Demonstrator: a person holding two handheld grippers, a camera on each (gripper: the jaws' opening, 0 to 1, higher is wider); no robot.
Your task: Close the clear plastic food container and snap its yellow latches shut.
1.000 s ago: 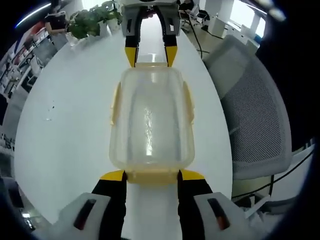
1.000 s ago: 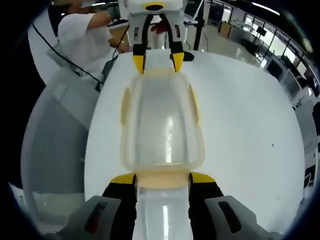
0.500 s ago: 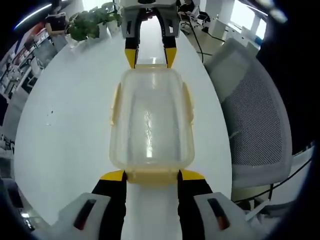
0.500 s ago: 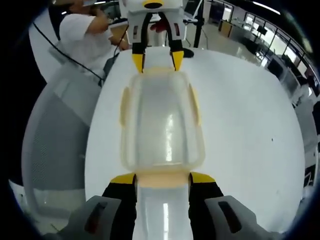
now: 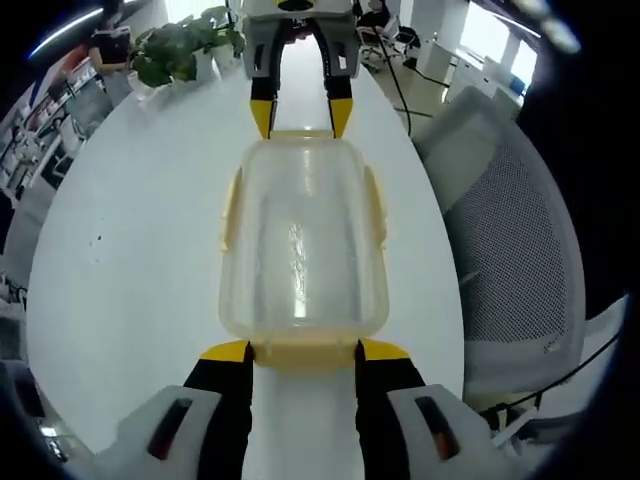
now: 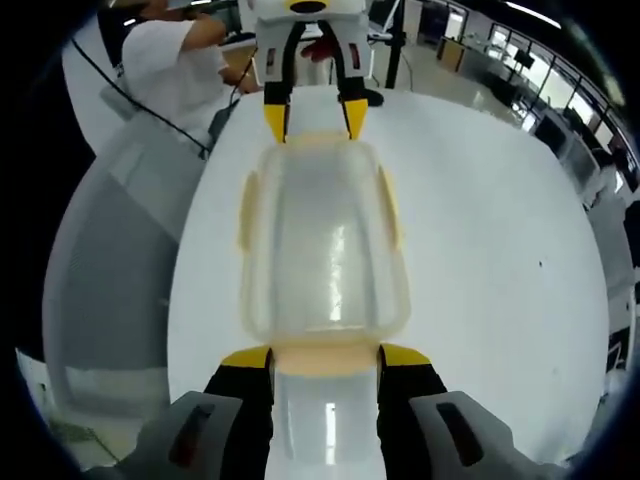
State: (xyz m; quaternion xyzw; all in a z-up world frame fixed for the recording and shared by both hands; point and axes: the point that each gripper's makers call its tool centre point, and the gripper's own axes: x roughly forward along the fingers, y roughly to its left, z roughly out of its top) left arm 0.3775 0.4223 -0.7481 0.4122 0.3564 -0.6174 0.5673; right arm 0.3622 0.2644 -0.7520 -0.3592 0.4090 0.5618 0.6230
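Observation:
The clear plastic container [image 5: 300, 240] with its lid on lies lengthwise over the white table [image 5: 130, 230]. Yellow side latches [image 5: 230, 210] lie flat against its long sides. My left gripper [image 5: 305, 352] is shut on the near yellow end latch, one jaw tip at each corner. At the far end my right gripper [image 5: 300, 115] is shut on the opposite end latch. The right gripper view mirrors this: the container [image 6: 325, 250] runs from my right gripper [image 6: 325, 357] up to the left gripper [image 6: 313, 120].
A grey mesh chair [image 5: 510, 230] stands close to the table's edge, also seen as the chair [image 6: 110, 260]. A potted plant [image 5: 175, 50] sits at the far end of the table. A person in white [image 6: 165, 70] sits behind the chair.
Both views have drifted slightly over the table and chair. The container keeps its place between the two grippers, and both grips look the same.

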